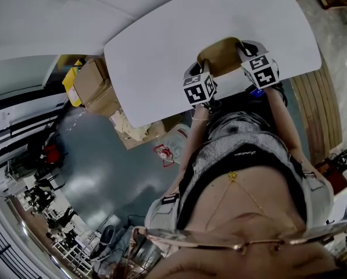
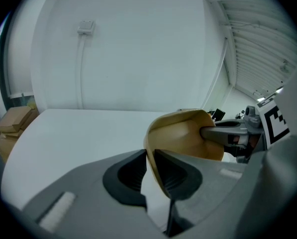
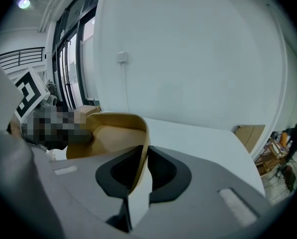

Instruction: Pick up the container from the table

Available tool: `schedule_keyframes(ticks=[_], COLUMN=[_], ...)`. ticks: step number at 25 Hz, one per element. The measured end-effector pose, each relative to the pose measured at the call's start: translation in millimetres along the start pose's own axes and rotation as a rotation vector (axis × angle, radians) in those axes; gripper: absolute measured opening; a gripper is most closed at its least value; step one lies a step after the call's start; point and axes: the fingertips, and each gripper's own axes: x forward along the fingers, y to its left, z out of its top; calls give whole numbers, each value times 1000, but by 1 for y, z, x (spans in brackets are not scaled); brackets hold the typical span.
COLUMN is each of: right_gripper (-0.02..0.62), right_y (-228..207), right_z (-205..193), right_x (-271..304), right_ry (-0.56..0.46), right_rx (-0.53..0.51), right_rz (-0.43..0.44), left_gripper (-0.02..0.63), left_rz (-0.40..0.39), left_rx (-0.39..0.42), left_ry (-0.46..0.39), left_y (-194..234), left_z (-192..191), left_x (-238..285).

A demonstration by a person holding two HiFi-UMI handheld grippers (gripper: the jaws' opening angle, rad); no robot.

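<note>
Currently, a tan, thin-walled plastic container (image 1: pixel 221 57) is gripped by its opposite rims in the closed left tool (image 2: pixel 149 159) and right tool (image 3: pixel 145 156), at the near edge of the white bench (image 1: pixel 161 51); light, slightly flexible handling is expected.

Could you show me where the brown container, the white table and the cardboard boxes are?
brown container (image 1: pixel 221 57): head view, on its hollow inside.
white table (image 1: pixel 179 39): head view, on the bare tabletop.
cardboard boxes (image 1: pixel 93 81): head view, on the top face of the upper box.
</note>
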Motion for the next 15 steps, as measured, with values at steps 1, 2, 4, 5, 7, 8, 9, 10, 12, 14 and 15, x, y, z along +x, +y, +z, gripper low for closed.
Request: schedule_keyframes(ticks=[1, 2, 4, 5, 7, 8, 9, 10, 12, 14, 15], right_gripper=[56, 55, 55, 55, 55, 54, 54, 54, 54, 54, 54], right_y=[-1, -2, -3, -3, -4, -5, -5, -5, -3, -3, -3], right_z=[1, 2, 6, 9, 15, 19, 22, 25, 30, 32, 34], right_x=[-2, -4, -8, -10, -13, -14, -16, -18, -21, -22, -24], right_ry=[-7, -14, -27, -33, -52, -62, -69, -74, -84, -96, -101], right_rx=[-1, -3, -6, -6, -11, -16, -20, -22, -27, -34, -35], right_rz=[-2, -6, -9, -8, -11, -14, -16, -15, -15, -20, -19], left_gripper=[54, 54, 54, 54, 54, 54, 55, 54, 55, 55, 55], left_rz=[-3, -6, -10, -10, -8, -8, -7, -6, -2, 1, 3], left_rx=[0, 0, 2, 5, 10, 12, 14, 15, 17, 16, 17], left_ry=[-5, -10, -22, -30, -44, -50, -55, -61, -72, -84, -88], left_y=[-2, -4, -7, -7, -9, -9, -10, -10, -10, -10, -10], left_z=[1, 3, 7, 9, 15, 18, 20, 22, 25, 28, 30], left_x=[-2, -4, -8, -10, -13, -15, -16, -18, -21, -25, -26])
